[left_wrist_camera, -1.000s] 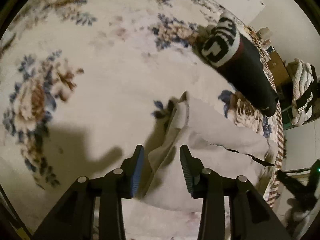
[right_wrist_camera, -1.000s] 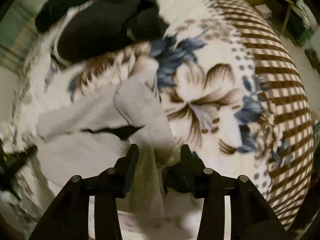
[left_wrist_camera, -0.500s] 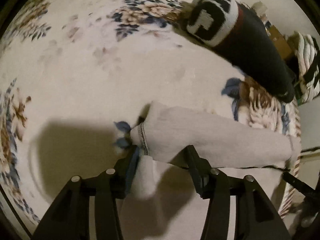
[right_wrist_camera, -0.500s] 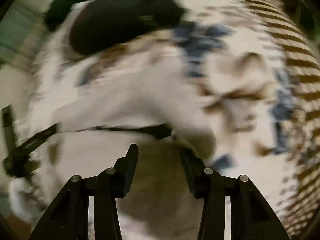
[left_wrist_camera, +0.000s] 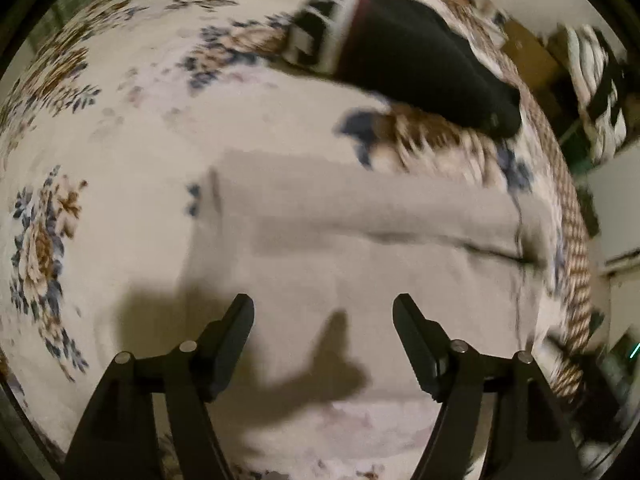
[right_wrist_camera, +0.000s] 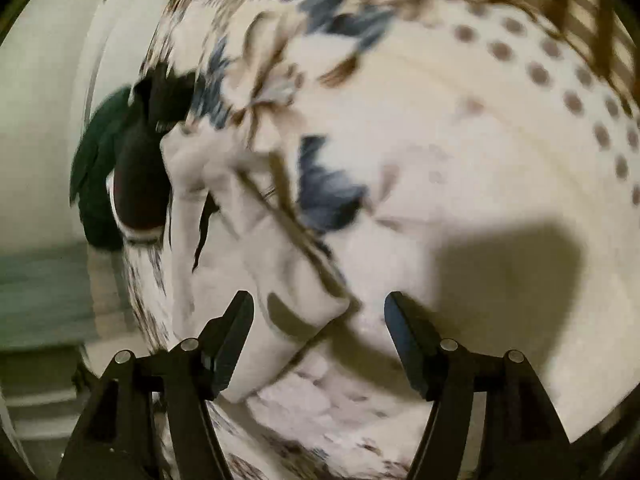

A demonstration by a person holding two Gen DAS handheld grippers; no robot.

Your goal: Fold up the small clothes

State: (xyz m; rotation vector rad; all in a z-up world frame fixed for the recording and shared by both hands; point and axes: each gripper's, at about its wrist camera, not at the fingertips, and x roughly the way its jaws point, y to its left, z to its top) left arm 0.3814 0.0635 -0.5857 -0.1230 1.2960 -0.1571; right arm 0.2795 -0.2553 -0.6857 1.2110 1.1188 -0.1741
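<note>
Grey garment [left_wrist_camera: 360, 216] folded once and released on floral blanket [left_wrist_camera: 120, 128]; left gripper [left_wrist_camera: 323, 309] and right gripper [right_wrist_camera: 319, 305] just opened, spread, empty. Black garment [left_wrist_camera: 420, 64] apparently unfolded.

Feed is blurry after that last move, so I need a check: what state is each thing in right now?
Grey garment: folded over, lying flat on the blanket, released.
Black sock: lying unfolded beyond the garment.
Left gripper: jaws just opened, empty.
Right gripper: jaws just opened, garment corner below, not pinched.
</note>
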